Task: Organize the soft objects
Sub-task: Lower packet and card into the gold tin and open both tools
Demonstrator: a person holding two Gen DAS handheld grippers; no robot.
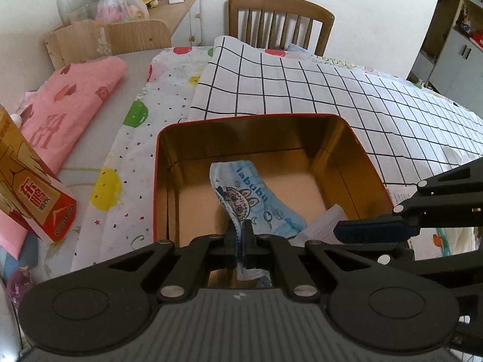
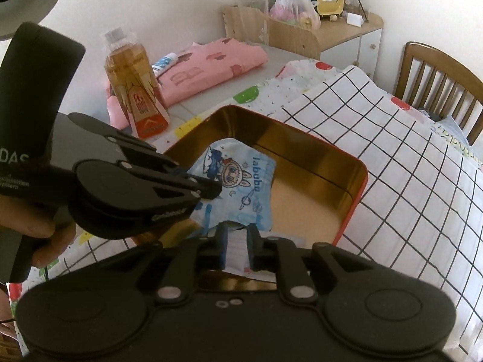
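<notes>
A light blue soft pack printed "labubu" with a cartoon figure (image 1: 256, 199) hangs over the open red tin with a gold inside (image 1: 359, 150). My left gripper (image 1: 240, 241) is shut on the pack's near edge. My right gripper (image 2: 237, 247) is shut on the pack's white lower edge (image 2: 237, 250), with the pack (image 2: 238, 181) above the tin (image 2: 356, 187). The left gripper (image 2: 208, 188) shows in the right wrist view, pinching the pack's left side. The right gripper's blue-padded finger (image 1: 374, 230) shows at the right in the left wrist view.
The tin sits on a white cloth with a black grid (image 1: 332, 84) over a spotted cloth (image 1: 145, 138). A folded pink cloth (image 1: 69, 102) and a bottle with a red and gold label (image 2: 135, 84) stand at the left. A wooden chair (image 1: 277, 18) is behind.
</notes>
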